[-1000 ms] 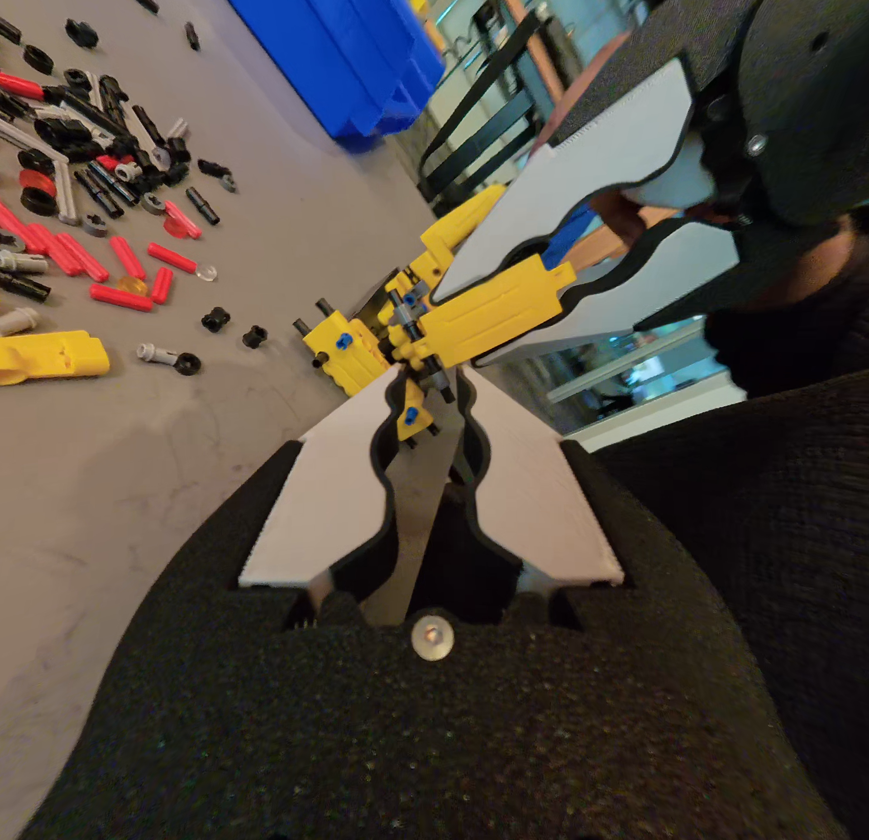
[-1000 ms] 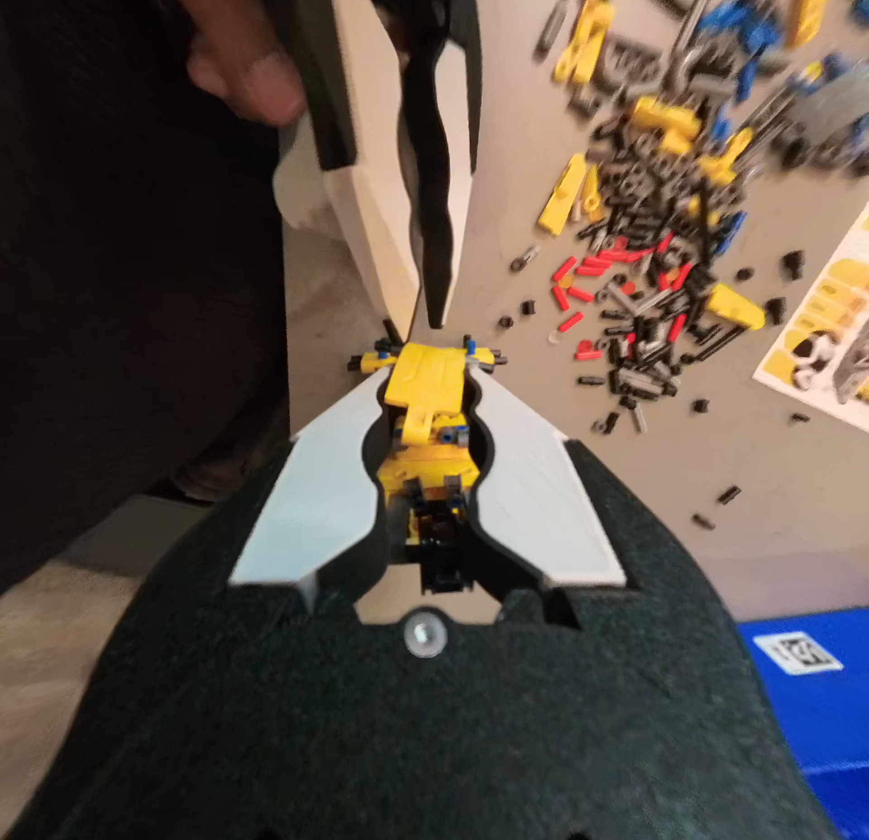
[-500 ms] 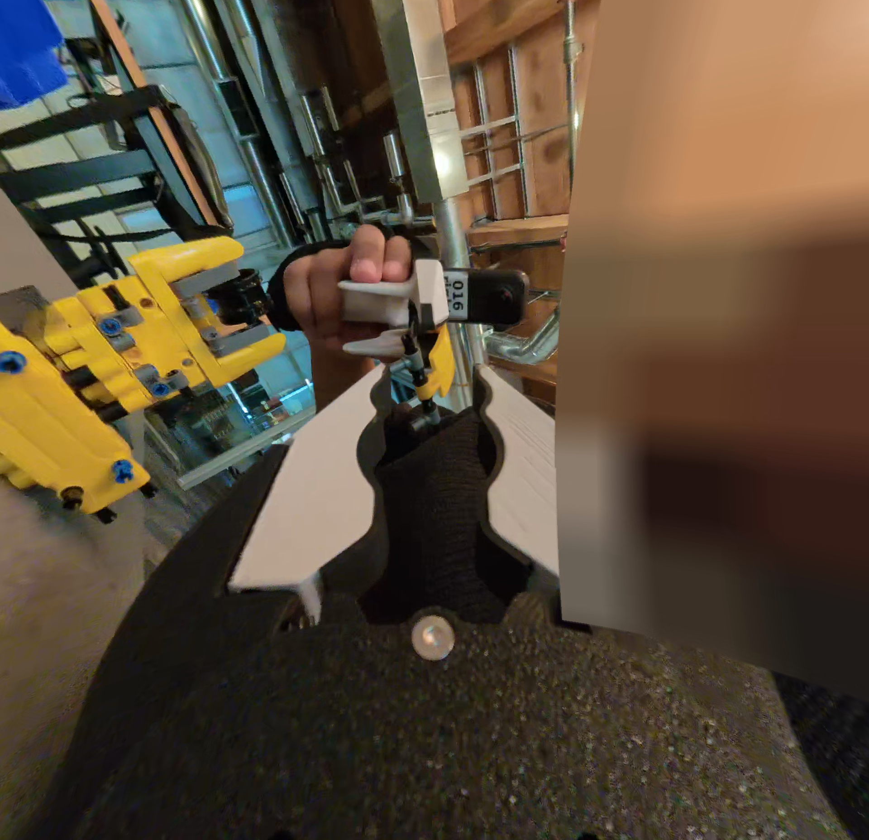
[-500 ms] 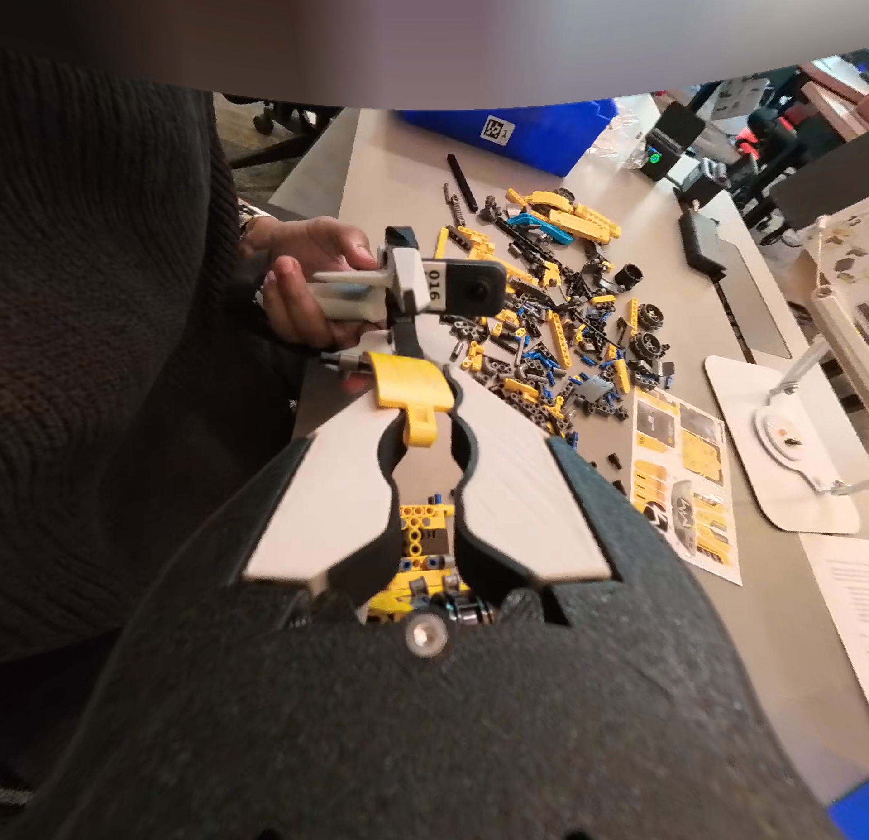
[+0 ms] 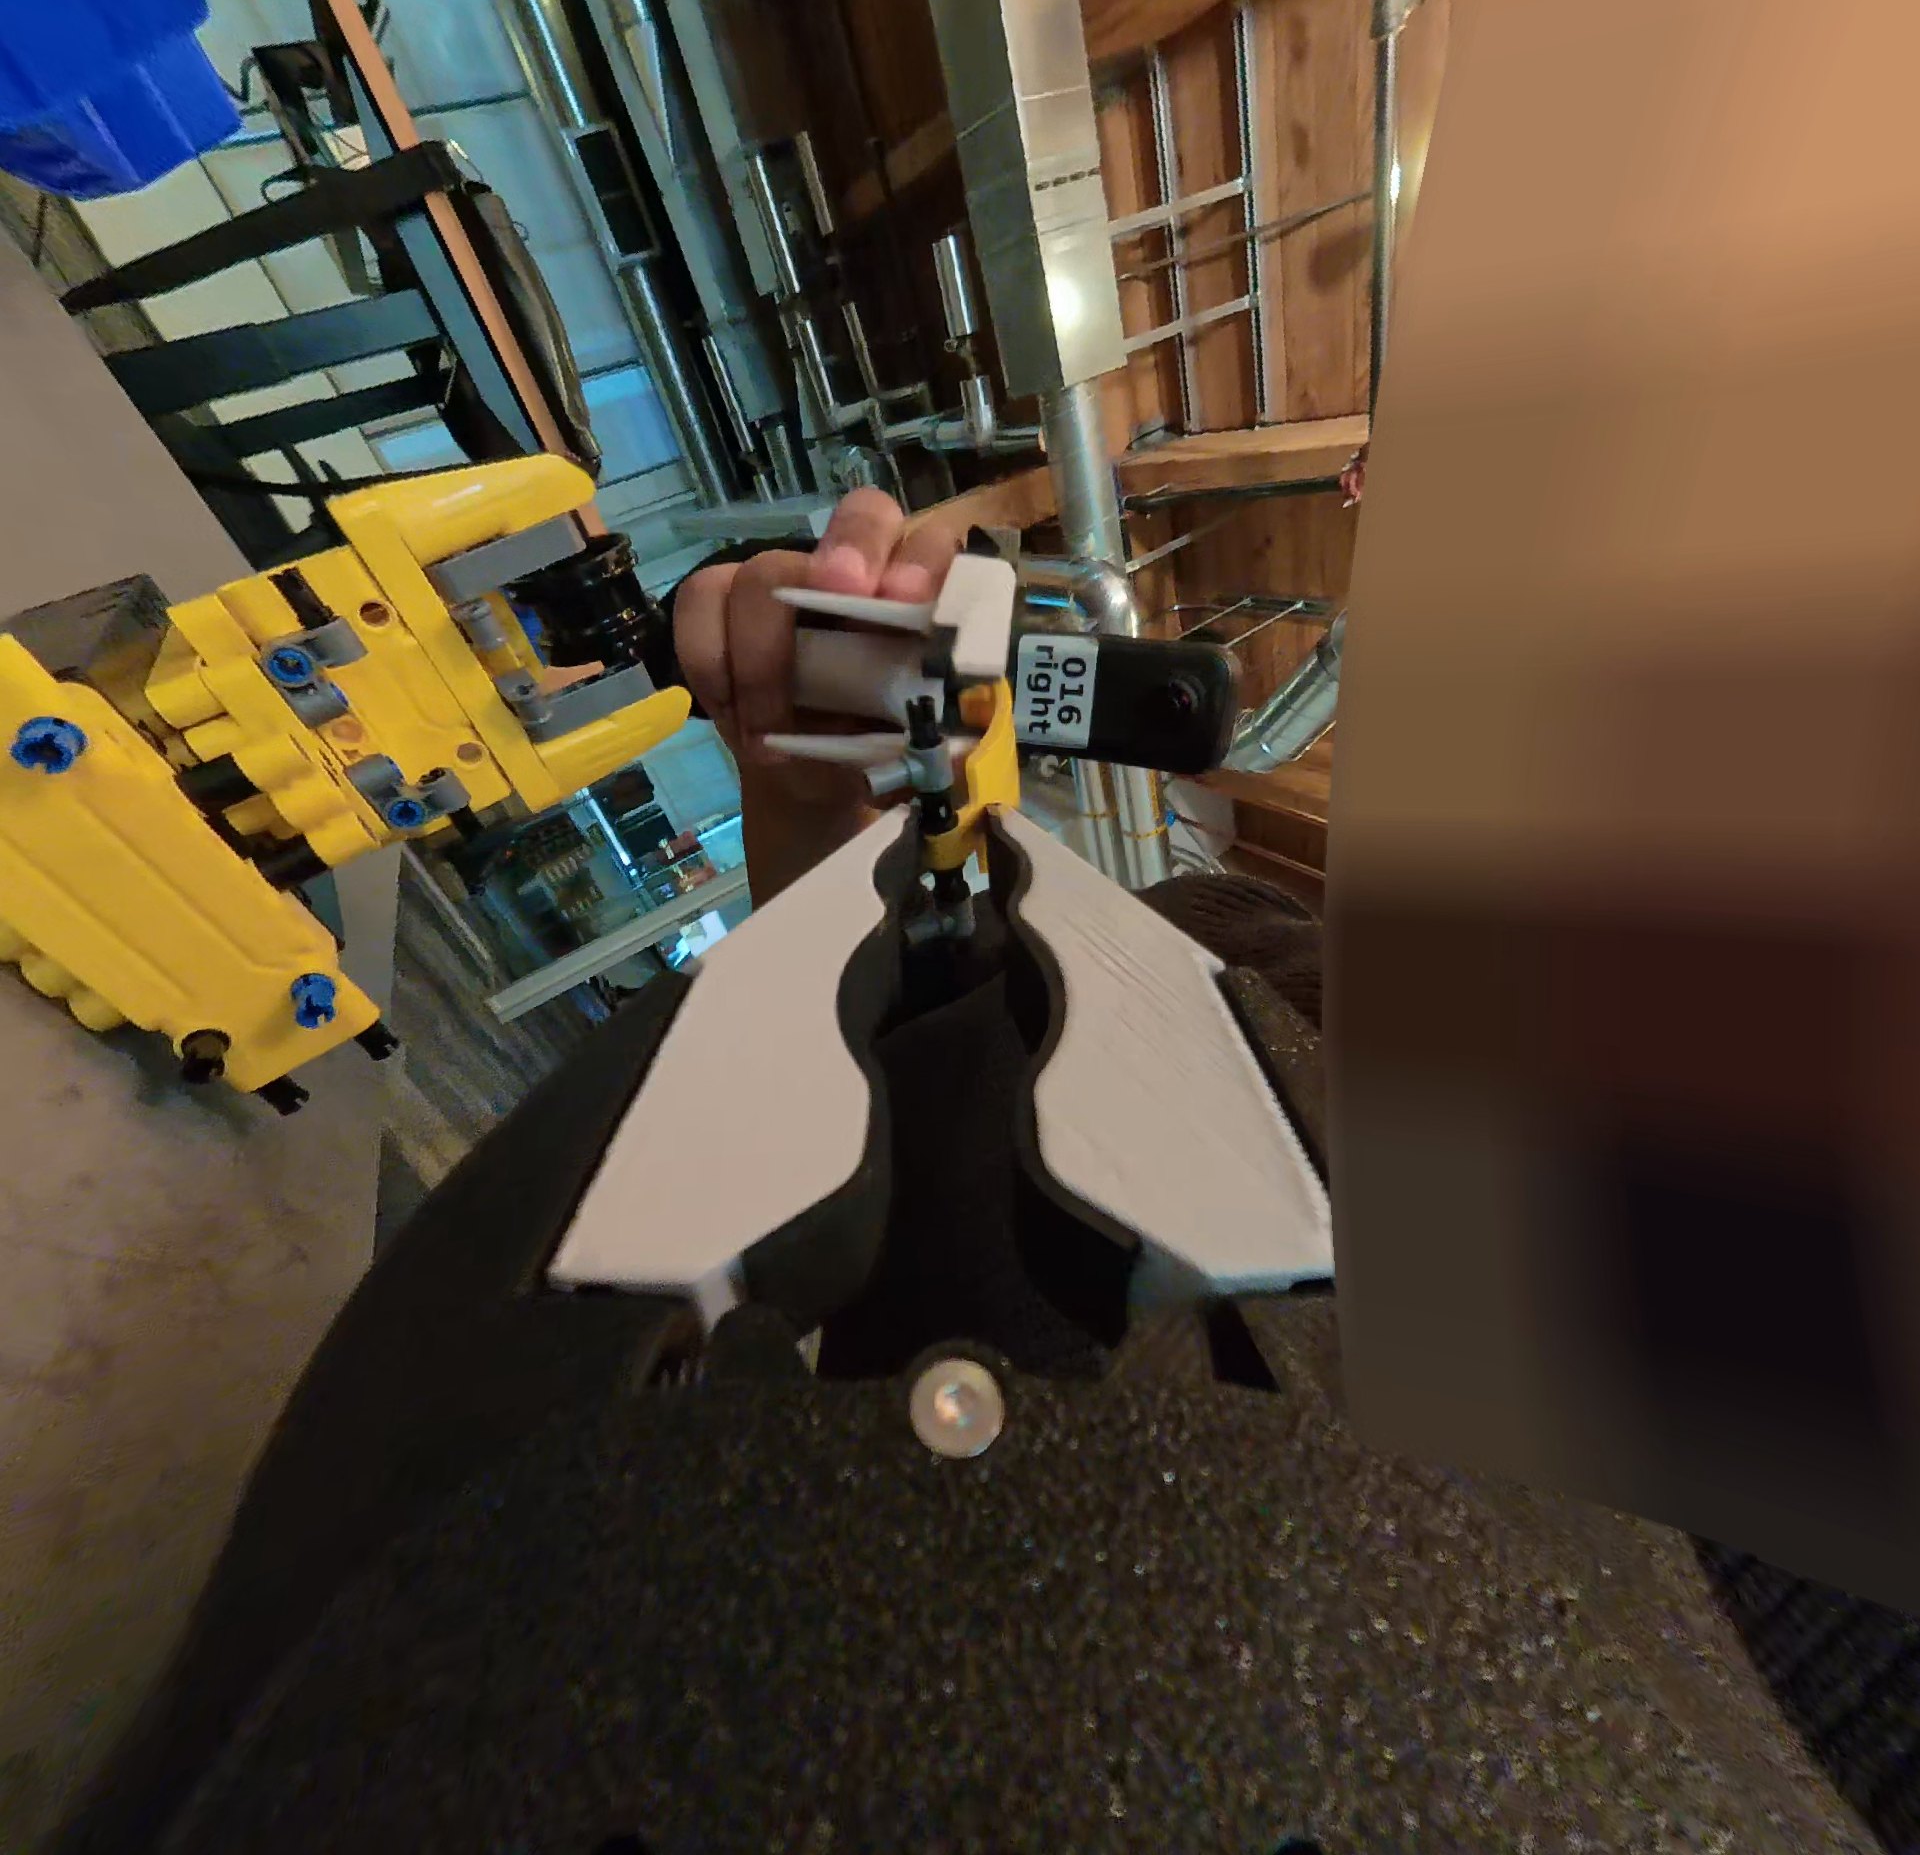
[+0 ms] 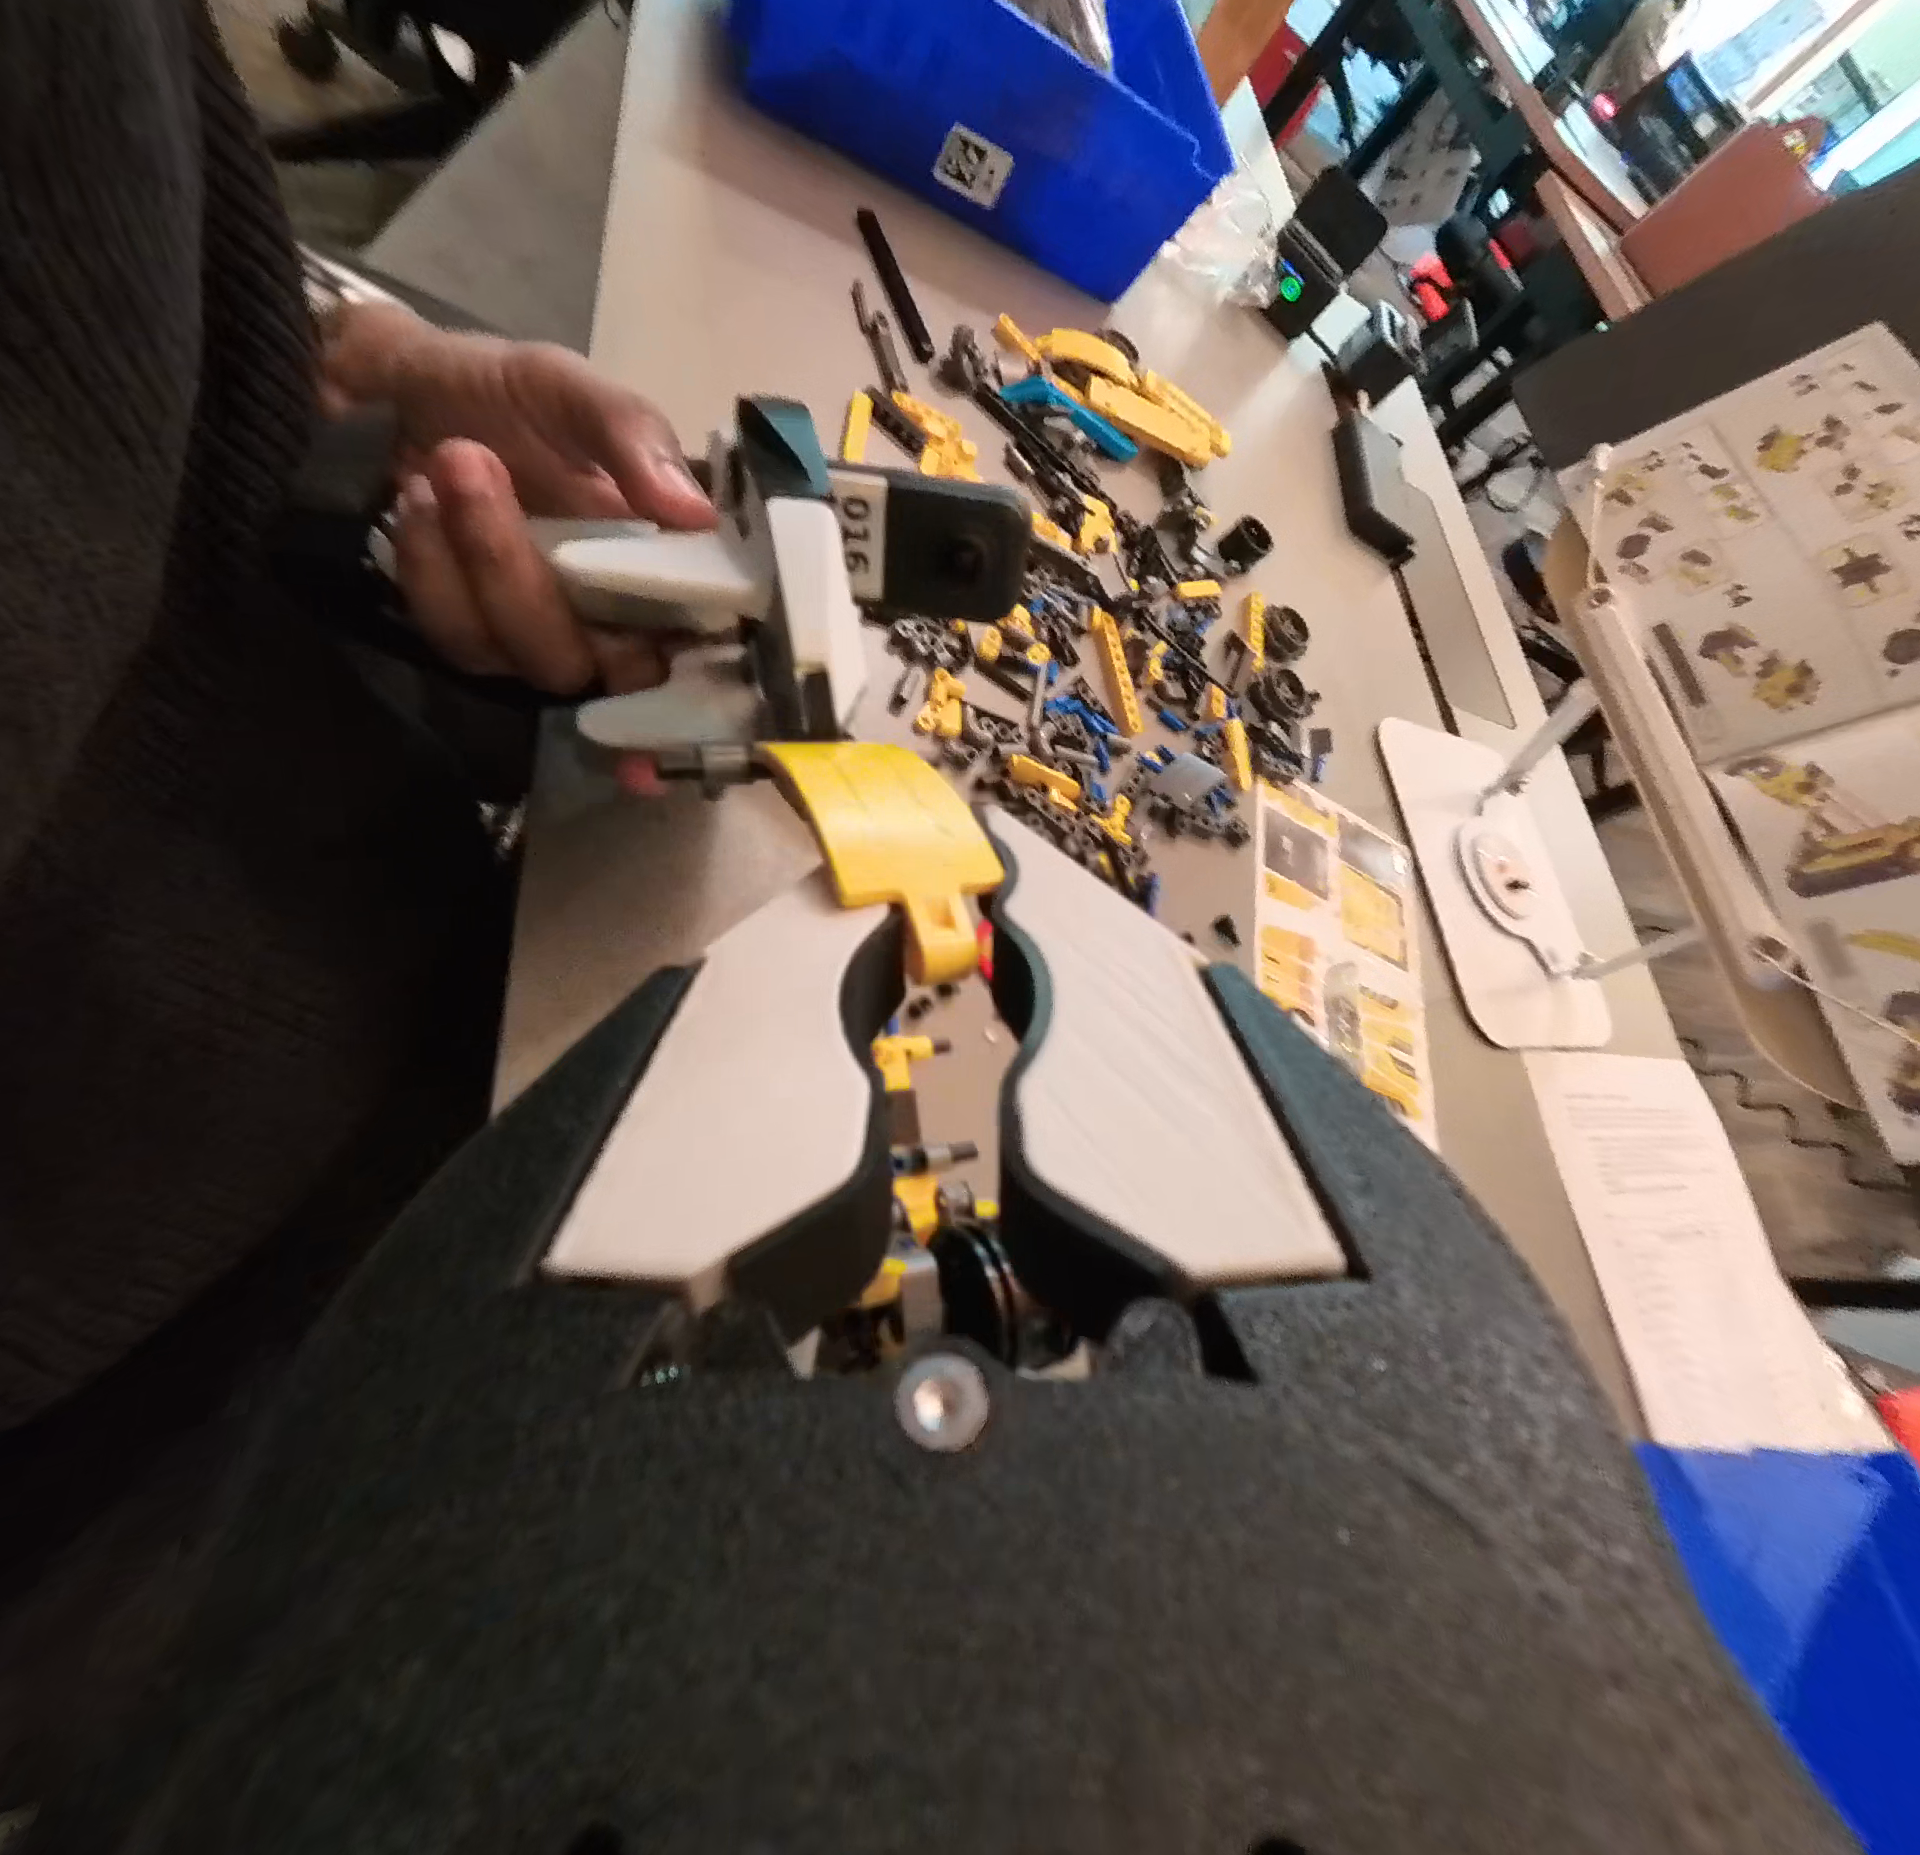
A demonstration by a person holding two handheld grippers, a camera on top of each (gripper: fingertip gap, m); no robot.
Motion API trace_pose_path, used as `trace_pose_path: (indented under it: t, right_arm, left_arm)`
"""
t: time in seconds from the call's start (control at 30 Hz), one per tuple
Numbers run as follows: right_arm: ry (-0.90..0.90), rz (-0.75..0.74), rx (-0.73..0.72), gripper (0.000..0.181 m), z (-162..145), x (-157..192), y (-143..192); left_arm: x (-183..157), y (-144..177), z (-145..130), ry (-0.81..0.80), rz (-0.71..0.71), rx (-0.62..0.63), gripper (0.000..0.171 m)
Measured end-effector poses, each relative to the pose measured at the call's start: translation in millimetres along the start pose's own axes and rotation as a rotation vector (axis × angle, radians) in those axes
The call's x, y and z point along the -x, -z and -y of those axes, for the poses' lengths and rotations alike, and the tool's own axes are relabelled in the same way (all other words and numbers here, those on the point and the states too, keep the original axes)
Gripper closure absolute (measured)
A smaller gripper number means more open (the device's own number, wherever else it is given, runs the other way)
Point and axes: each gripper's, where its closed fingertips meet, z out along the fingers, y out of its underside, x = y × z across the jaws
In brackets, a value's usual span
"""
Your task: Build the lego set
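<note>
My right gripper (image 6: 940, 870) is shut on the tab of a small yellow curved panel (image 6: 883, 818), held in the air above the table. Grey and black pins (image 6: 707, 761) stick out of the panel's far end. My left gripper (image 5: 948, 818) is shut on that pin end, where the panel (image 5: 987, 766) shows edge-on. The two grippers face each other, each held by a hand. A larger yellow model (image 5: 208, 818) with blue pins sits on the table (image 5: 156, 1286) to the left, apart from both. It also shows below my right fingers (image 6: 904, 1192).
A pile of loose yellow, black and blue parts (image 6: 1091, 600) covers the table (image 6: 727, 278). Behind it stands a blue bin (image 6: 966, 112). An instruction sheet (image 6: 1340, 932), a white stand base (image 6: 1486, 870) and an open booklet (image 6: 1787, 558) lie to the right. A dark-sleeved arm (image 6: 156, 662) is close on the left. Both grippers' tips are close together, under 4 cm apart.
A second ago both grippers were on the yellow model at the table. They have lifted away with the small panel piece between them. The model stays on the table.
</note>
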Motion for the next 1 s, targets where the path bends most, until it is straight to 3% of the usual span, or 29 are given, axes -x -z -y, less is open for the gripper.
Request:
trace_pose_path:
  t: [0.17,0.33,0.47,0.57,0.67,0.77,0.8,0.87,1.0]
  right_arm:
    - [0.081,-0.056,0.111,0.177,-11.7,-4.7,5.0]
    - [0.185,-0.104,0.262,0.178,-25.1,-7.7,5.9]
    - [0.222,-0.143,0.318,0.178,-32.2,-12.5,7.7]
    - [0.186,-0.132,0.272,0.178,-26.9,-9.1,6.4]
    - [0.178,-0.154,0.248,0.177,-22.9,-13.2,6.6]
    - [0.144,-0.148,0.203,0.177,-16.7,-12.7,5.9]
    - [0.135,-0.150,0.188,0.177,-14.5,-12.9,5.7]
    - [0.124,-0.153,0.169,0.176,-11.5,-13.3,5.1]
    - [0.081,-0.140,0.138,0.176,-10.6,-11.8,4.2]
  left_arm:
    - [5.7,-1.6,-4.1,-0.016,0.063,0.028,0.162]
    - [22.3,1.6,-1.8,-0.115,0.226,0.021,0.160]
    - [33.7,13.3,6.8,-0.234,0.362,-0.006,0.171]
    - [18.9,13.7,9.5,-0.175,0.254,-0.031,0.171]
    - [20.2,15.7,9.8,-0.168,0.236,-0.047,0.168]
    - [14.7,10.8,2.4,-0.143,0.177,-0.016,0.140]
    - [14.0,8.4,-1.0,-0.136,0.166,0.002,0.139]
    - [15.3,5.1,-4.6,-0.135,0.171,0.017,0.141]
    - [5.2,5.0,-1.4,-0.119,0.096,-0.012,0.165]
